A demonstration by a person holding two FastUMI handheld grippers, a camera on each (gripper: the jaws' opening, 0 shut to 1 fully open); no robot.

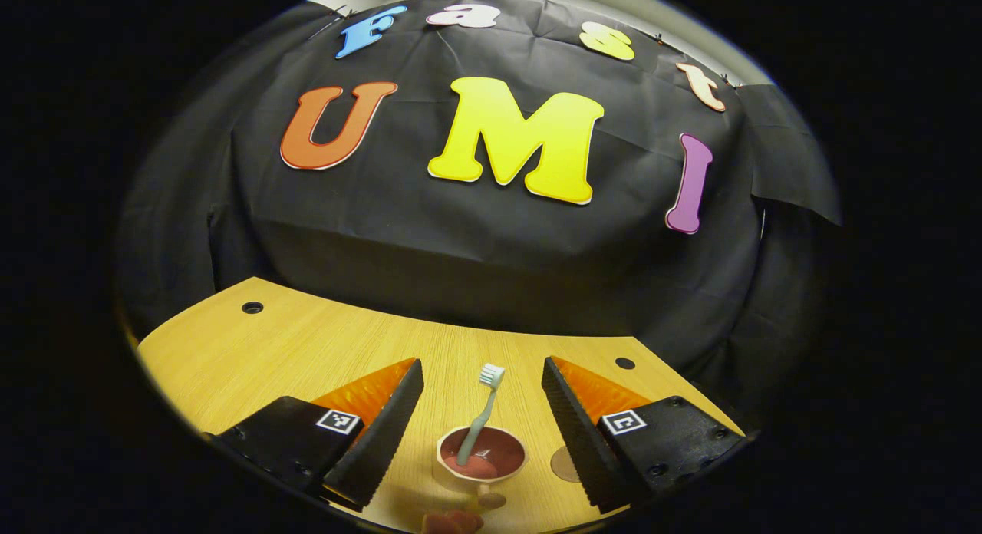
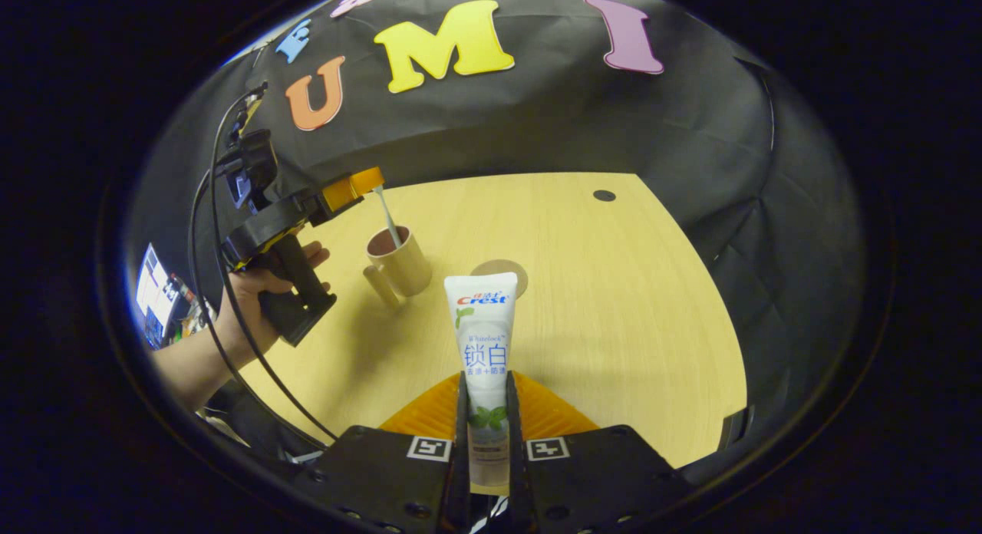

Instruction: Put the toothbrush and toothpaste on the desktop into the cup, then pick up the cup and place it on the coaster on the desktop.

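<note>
Right fingers (image 2: 462,434) clamp the white toothpaste tube (image 2: 483,342); left gripper (image 1: 482,423) gapes wide.

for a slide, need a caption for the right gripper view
Right gripper clamps white toothpaste tube; beige cup already holds pale toothbrush beside round coaster.

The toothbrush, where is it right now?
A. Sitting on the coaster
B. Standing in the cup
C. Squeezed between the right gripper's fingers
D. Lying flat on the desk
B. The toothbrush stands in the cup with its bristles up, between the open fingers of the left gripper; the right gripper is shut on the toothpaste instead.
</note>
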